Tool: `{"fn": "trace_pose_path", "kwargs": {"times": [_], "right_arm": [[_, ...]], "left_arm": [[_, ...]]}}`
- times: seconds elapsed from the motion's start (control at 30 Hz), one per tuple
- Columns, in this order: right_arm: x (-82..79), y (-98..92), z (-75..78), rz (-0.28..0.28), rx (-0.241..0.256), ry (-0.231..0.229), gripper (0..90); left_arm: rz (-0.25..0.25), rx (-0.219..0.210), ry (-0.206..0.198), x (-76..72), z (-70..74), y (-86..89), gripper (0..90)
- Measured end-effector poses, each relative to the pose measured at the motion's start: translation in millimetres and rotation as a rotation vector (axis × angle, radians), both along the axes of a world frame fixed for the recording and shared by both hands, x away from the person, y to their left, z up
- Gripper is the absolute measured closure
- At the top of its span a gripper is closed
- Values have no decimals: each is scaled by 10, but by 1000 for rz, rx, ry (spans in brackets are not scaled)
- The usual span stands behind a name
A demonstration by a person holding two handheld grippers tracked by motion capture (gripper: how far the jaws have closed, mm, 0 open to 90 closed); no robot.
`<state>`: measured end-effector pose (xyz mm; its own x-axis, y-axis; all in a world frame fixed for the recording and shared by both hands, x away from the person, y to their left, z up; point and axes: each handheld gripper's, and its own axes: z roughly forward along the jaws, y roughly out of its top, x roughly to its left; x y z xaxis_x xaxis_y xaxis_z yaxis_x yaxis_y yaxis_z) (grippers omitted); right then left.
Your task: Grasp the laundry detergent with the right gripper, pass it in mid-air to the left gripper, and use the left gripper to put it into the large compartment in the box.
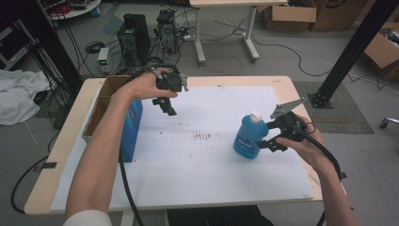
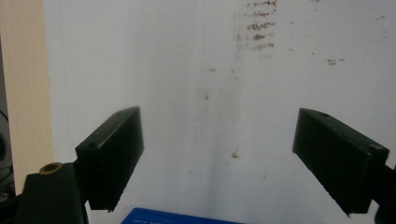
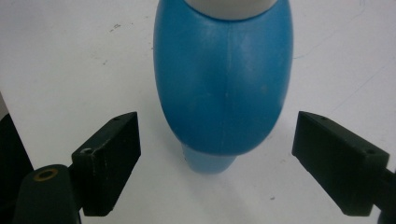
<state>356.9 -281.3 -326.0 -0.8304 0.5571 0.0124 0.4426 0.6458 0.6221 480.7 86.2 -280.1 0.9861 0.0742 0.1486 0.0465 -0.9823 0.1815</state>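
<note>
A blue plastic bottle [image 1: 248,137] with a white cap stands upright on the white sheet [image 1: 197,155], right of centre. My right gripper [image 1: 266,142] sits just to its right, open, jaws spread wide and apart from the bottle. In the right gripper view the blue bottle [image 3: 223,84] fills the middle ahead of the open right gripper [image 3: 217,163], not between the jaws. My left gripper [image 1: 168,107] hangs open above the sheet near the back left, pointing down. The left gripper [image 2: 219,161] holds nothing; the stained sheet [image 2: 210,70] lies below it.
A brown cardboard box [image 1: 101,101] with a blue side [image 1: 131,129] stands at the table's left edge, by my left forearm. A blue edge [image 2: 173,217] shows at the bottom of the left gripper view. Brown smudges [image 1: 203,136] mark the sheet's middle. Computers and cables lie on the floor behind.
</note>
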Motion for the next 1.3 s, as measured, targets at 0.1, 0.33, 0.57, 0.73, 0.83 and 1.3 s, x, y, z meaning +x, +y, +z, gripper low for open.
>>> {"fn": "trace_pose_path", "kwargs": {"times": [0.1,0.33,0.57,0.73,0.83,1.3], "right_arm": [[-13,28,-46,-18,16,-20,151],[-22,82,-125,-49,64,-53,150],[-24,112,-210,-68,95,-75,151],[-18,118,-272,-82,108,-104,151],[-13,113,-307,-88,121,-110,151],[14,145,-410,-101,135,-127,149]], "left_arm": [[1,-3,-1,-4,-3,5,171],[10,-11,-1,-18,-15,30,171],[14,-14,1,-18,-10,49,170],[14,-15,3,-16,-12,49,171],[16,-19,2,-15,-13,51,171],[17,-20,1,-14,-10,54,171]]}}
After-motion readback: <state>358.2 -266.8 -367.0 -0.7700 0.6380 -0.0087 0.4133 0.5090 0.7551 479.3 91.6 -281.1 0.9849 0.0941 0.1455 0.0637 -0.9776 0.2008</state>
